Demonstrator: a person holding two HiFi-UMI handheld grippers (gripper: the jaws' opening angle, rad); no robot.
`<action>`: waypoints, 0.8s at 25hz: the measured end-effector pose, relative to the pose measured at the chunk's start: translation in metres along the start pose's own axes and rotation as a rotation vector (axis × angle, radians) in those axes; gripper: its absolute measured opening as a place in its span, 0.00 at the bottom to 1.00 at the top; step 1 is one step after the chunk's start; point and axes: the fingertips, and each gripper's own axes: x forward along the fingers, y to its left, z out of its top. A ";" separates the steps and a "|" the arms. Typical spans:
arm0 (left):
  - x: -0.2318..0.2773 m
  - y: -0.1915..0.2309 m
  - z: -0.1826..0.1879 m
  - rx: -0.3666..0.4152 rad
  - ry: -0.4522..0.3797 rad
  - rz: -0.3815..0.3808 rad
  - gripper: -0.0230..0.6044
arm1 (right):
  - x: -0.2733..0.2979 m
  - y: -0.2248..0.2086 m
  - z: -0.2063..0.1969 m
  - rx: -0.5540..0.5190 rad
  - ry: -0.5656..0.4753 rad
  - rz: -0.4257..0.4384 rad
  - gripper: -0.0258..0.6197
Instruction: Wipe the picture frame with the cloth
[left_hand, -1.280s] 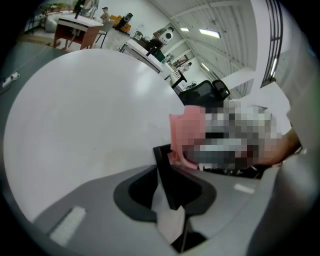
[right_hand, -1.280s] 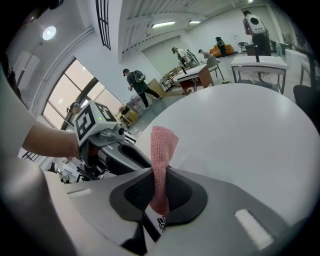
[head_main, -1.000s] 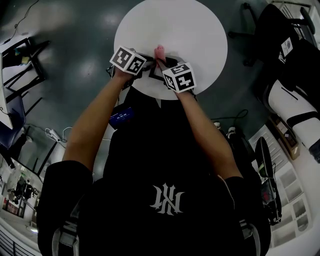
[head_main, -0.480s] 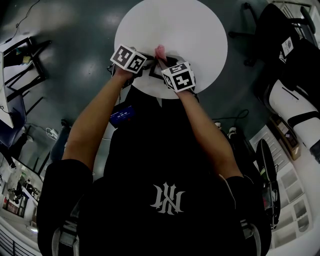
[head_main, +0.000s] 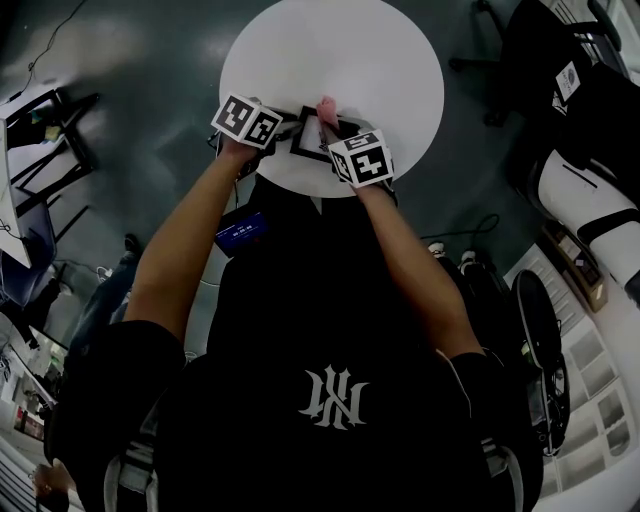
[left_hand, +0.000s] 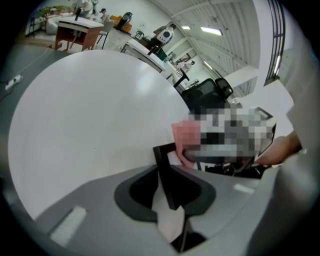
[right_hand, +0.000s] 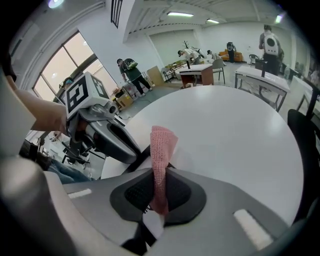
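Note:
A small black picture frame (head_main: 313, 137) with a white inside lies near the front edge of the round white table (head_main: 350, 60). My left gripper (head_main: 278, 127) is shut on the frame's black edge (left_hand: 166, 172), which runs between its jaws. My right gripper (head_main: 330, 128) is shut on a pink knitted cloth (right_hand: 161, 155) that sticks up out of its jaws; the cloth (head_main: 324, 107) rests at the frame's far right edge. From the left gripper view the cloth (left_hand: 182, 137) shows just beyond the frame.
Dark office chairs (head_main: 560, 70) stand right of the table, a dark stand (head_main: 45, 130) at the left. Desks and several people (right_hand: 132, 75) show far behind in the right gripper view. The far half of the tabletop (right_hand: 235, 130) carries nothing.
The frame shows more fully between the two grippers. Both grippers and the cloth have shifted slightly left and away from me over the frame.

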 end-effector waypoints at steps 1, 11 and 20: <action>0.001 0.000 0.001 0.001 0.002 0.002 0.14 | -0.001 -0.003 -0.002 0.010 0.001 -0.004 0.09; -0.005 0.002 -0.003 0.008 0.008 0.019 0.15 | -0.019 -0.019 -0.020 0.059 0.015 -0.053 0.09; -0.010 0.002 -0.005 0.005 0.015 0.041 0.15 | -0.032 -0.030 -0.030 0.078 0.027 -0.081 0.09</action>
